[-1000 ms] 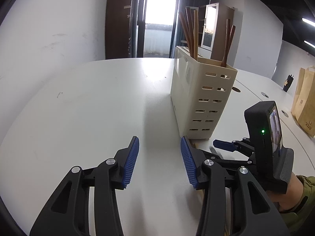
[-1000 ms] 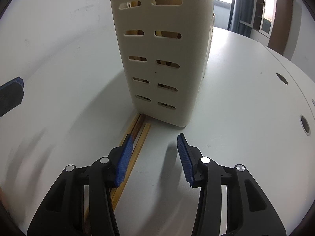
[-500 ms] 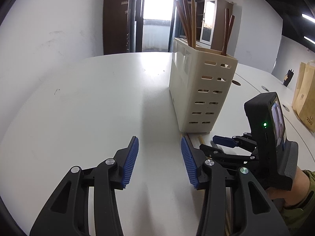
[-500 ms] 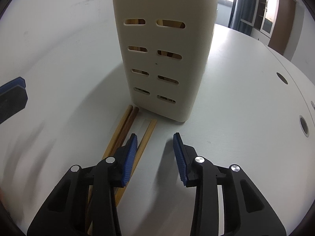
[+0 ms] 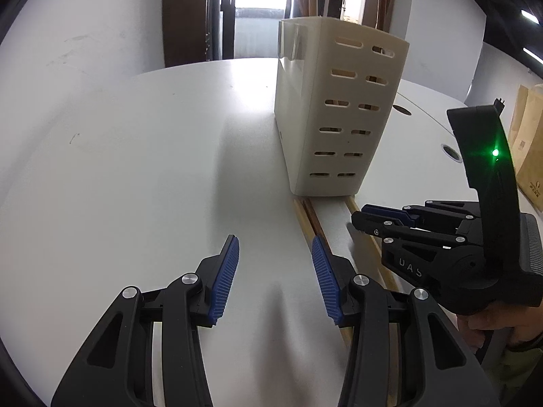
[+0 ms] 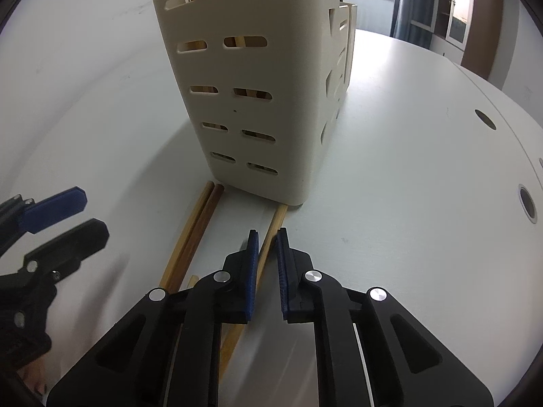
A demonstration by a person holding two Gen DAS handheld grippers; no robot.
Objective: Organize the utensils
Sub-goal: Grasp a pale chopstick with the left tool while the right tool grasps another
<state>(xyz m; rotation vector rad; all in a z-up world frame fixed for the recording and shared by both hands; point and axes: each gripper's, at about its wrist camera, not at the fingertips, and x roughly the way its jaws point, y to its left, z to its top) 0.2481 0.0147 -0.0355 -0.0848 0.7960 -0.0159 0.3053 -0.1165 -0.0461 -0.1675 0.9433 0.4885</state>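
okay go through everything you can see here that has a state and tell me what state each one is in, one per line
left gripper: open, nothing between its jaws.
right gripper: jaws have just been closing, shut on the light chopstick.
light chopstick: flat on the table, far end by the holder's base.
chopstick pair: lying side by side, loose.
utensil holder: upright, chopsticks standing inside.
table: bears all these.

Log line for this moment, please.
right tongs: closing on light chopstick | left tongs: open, empty | holder: upright on table
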